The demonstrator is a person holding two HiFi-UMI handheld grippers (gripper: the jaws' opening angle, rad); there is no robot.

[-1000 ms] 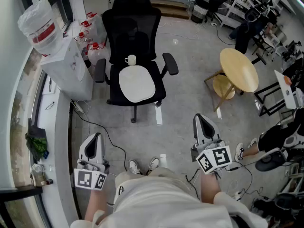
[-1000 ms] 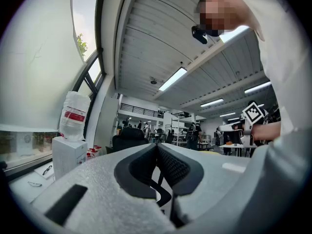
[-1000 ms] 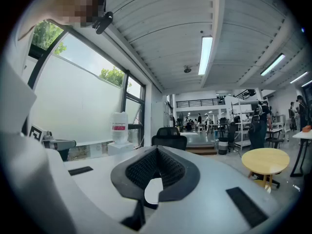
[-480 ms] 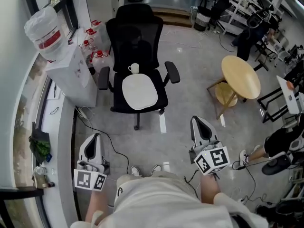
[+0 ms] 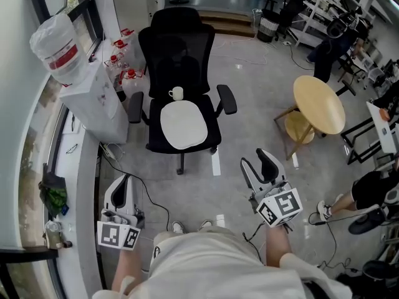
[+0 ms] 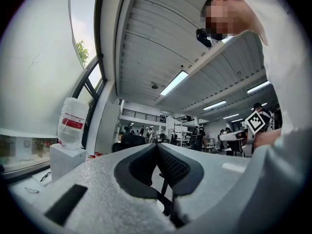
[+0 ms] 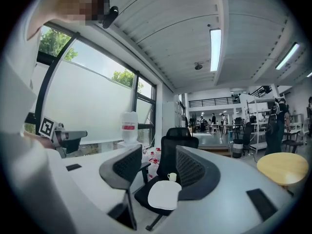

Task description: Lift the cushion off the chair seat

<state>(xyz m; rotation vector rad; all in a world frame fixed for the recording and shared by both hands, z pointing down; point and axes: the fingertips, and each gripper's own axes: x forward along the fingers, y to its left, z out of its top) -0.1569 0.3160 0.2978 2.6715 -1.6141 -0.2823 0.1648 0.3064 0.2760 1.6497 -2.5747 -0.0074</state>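
— Grey floor (image 5: 249, 104) lies open ahead of both claws. How many chairs?
— One black chair (image 5: 177, 55), well ahead of both and left of the right claw. One white cushion (image 5: 184, 124) lies on its seat, one cup (image 5: 177, 93) just behind that. The seat hides most of the base.
— Claws?
— Left claw (image 5: 126, 180) is clenched, empty. Right claw (image 5: 257, 161) is opening, nothing between its pads. One round table (image 5: 319, 104) stands to its right.

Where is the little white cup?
In the head view, the cup sits at the back of the black chair's seat. It is just behind the white cushion, in front of the backrest.
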